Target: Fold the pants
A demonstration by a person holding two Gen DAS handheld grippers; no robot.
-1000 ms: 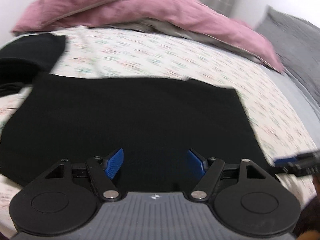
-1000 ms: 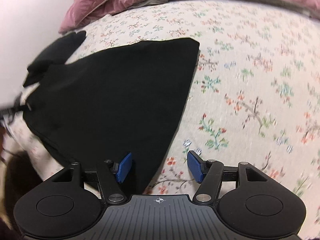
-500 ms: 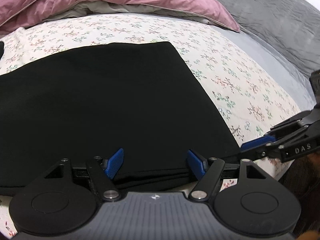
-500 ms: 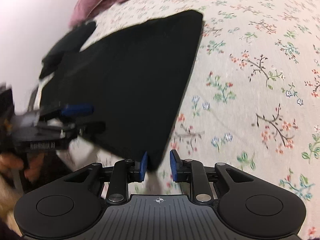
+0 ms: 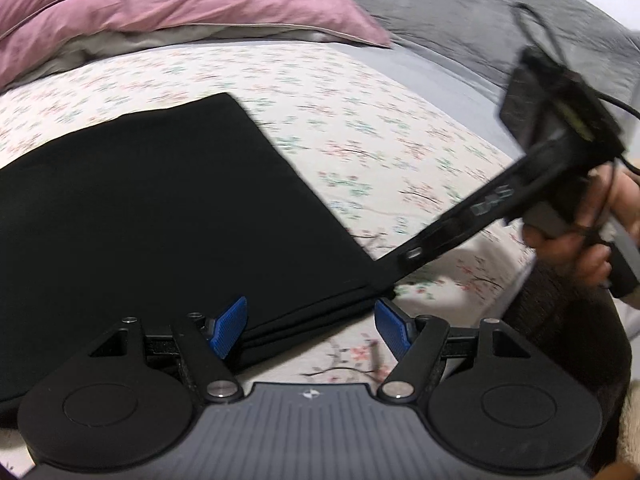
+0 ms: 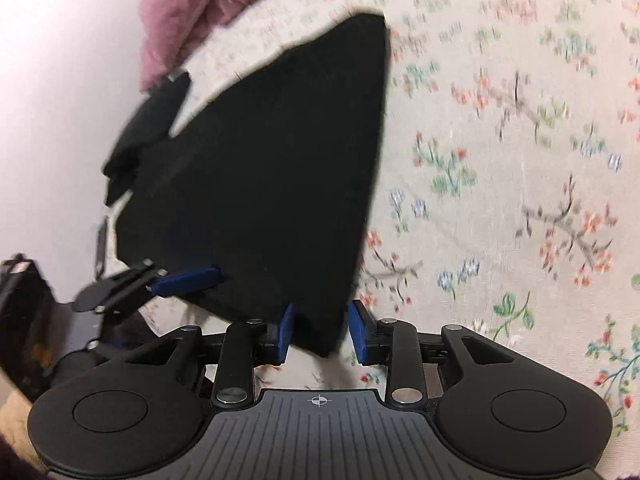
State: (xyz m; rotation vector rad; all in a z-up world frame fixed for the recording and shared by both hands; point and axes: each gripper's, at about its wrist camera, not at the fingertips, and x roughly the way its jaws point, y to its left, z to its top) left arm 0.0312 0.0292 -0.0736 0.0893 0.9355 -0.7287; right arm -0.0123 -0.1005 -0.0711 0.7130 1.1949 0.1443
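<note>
Black folded pants (image 5: 160, 216) lie flat on the floral sheet (image 5: 360, 120). My left gripper (image 5: 310, 330) is open at their near edge, its left pad over the layered hem and its right pad over bare sheet. My right gripper (image 6: 320, 332) has the near right corner of the pants (image 6: 280, 184) bunched between its blue pads; the jaws are opening slightly but the cloth still fills the gap. In the left wrist view the right gripper (image 5: 384, 280) reaches in from the right to that corner, held by a hand (image 5: 580, 232). The left gripper's blue finger (image 6: 186, 280) shows at the hem.
A pink duvet (image 5: 160, 4) is heaped at the head of the bed. A grey blanket (image 5: 460, 12) lies at the far right. Another black garment (image 6: 148, 132) sits beyond the pants by the white wall (image 6: 60, 100). The bed's edge runs just below both grippers.
The right gripper narrowed onto the pants' near right corner and its body rose into the left view. The left gripper swung right along the near hem, staying open.
</note>
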